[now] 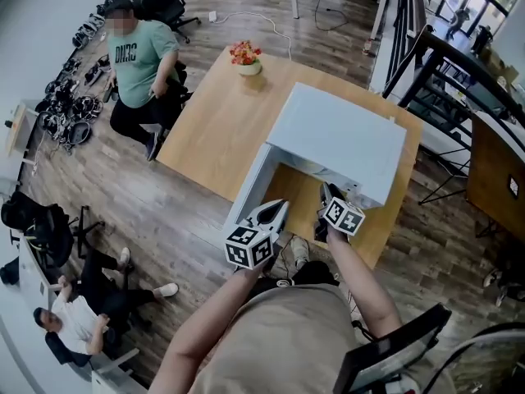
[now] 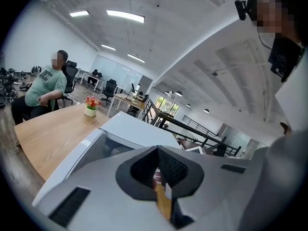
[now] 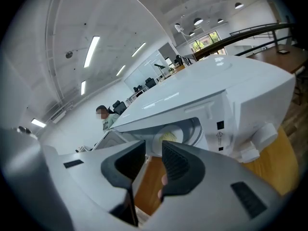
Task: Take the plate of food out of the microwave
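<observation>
The door (image 1: 248, 189) of the white box-shaped microwave oven (image 1: 336, 134) already stands swung open, so the cavity is reachable. That looks like the only step done. The round white plate of yellowish food (image 3: 169, 137) sits inside the cavity, untouched, so the grasping, the lifting out and the setting down are all left.

The microwave stands on the light wooden table (image 1: 213, 113), close to the table's edge nearest the person, with its open front facing that edge.

The right gripper (image 3: 154, 148) is held in front of the opening, near the table's near edge. Its jaws stand partly apart with nothing between them; only the plate and bare table wood show through the gap. The plate lies ahead of it and deeper in the cavity, clearly apart from the jaw tips. A reach forward into the opening seems to be what it needs next.

The left gripper (image 2: 158, 150) is beside the open door, at the left side of the microwave front. Its jaws are closed together at the tips and it holds nothing. The plate is off to its right and further in, well apart from it.
</observation>
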A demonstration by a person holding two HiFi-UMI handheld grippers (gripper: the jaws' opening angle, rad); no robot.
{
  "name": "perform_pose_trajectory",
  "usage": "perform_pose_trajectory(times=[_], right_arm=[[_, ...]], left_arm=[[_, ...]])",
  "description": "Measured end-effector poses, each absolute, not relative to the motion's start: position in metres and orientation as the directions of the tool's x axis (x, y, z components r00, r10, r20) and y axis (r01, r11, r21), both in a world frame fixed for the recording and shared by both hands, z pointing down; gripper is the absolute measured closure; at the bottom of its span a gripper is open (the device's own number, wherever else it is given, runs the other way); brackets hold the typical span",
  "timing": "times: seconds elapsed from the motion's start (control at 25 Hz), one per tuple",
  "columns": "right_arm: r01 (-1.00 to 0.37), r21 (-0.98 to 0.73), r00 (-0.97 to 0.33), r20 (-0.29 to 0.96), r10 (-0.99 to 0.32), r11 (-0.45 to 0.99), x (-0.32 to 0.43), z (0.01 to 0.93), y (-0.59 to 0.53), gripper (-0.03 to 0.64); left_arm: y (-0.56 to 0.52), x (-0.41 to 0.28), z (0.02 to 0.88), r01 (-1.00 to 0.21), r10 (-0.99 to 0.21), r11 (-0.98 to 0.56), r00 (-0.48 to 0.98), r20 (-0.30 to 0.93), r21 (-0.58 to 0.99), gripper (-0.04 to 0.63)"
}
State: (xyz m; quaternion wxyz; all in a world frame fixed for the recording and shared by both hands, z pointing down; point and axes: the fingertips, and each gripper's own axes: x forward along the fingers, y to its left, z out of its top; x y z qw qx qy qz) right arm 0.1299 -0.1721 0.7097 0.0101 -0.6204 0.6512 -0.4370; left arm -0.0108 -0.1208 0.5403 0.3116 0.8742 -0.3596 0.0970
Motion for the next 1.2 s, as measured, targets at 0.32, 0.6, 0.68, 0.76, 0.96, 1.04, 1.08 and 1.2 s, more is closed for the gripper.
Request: perform_pose_trajectory(times=[0.32,0.6,0.68,0.76,0.96,1.04,1.08,1.2], right_arm=[[-0.823,-0.543,-0.213,0.568,-0.795,-0.167,0.132,0.752,-0.193,0.508],[-0.783,-0.574,-0.200,0.597,-0.777,-0.239,0.133,0.790,-0.209,0.506],[-0.750,-0.602,-0.200,0.601,-0.774,-0.274,0.133,0.799,-0.213,0.506],[-0.709,-0.632,-0.197,0.603,-0.773,-0.312,0.131,0.806,-0.218,0.506],[-0.655,-0.653,-0.189,0.629,-0.755,-0.380,0.122,0.827,-0.229,0.506],[-0.628,-0.666,-0.185,0.630,-0.754,-0.403,0.118,0.832,-0.232,0.482],[-0.612,-0.673,-0.184,0.632,-0.753,-0.415,0.116,0.835,-0.233,0.457],[-0.566,-0.679,-0.172,0.653,-0.738,-0.468,0.113,0.845,-0.234,0.445]], left_arm=[[-0.126,0.008,0.564,-0.705,-0.557,-0.541,0.709,0.432,0.459,0.593],[-0.131,0.016,0.579,-0.699,-0.530,-0.540,0.715,0.456,0.468,0.594],[-0.137,0.016,0.582,-0.705,-0.533,-0.539,0.709,0.462,0.462,0.593],[-0.143,0.014,0.585,-0.711,-0.536,-0.533,0.703,0.468,0.458,0.594],[-0.154,0.009,0.595,-0.725,-0.534,-0.521,0.689,0.490,0.451,0.593],[-0.158,0.005,0.600,-0.732,-0.534,-0.515,0.681,0.502,0.445,0.592],[-0.160,0.003,0.601,-0.735,-0.534,-0.512,0.677,0.506,0.444,0.592],[-0.166,-0.003,0.605,-0.741,-0.531,-0.508,0.671,0.518,0.439,0.593]])
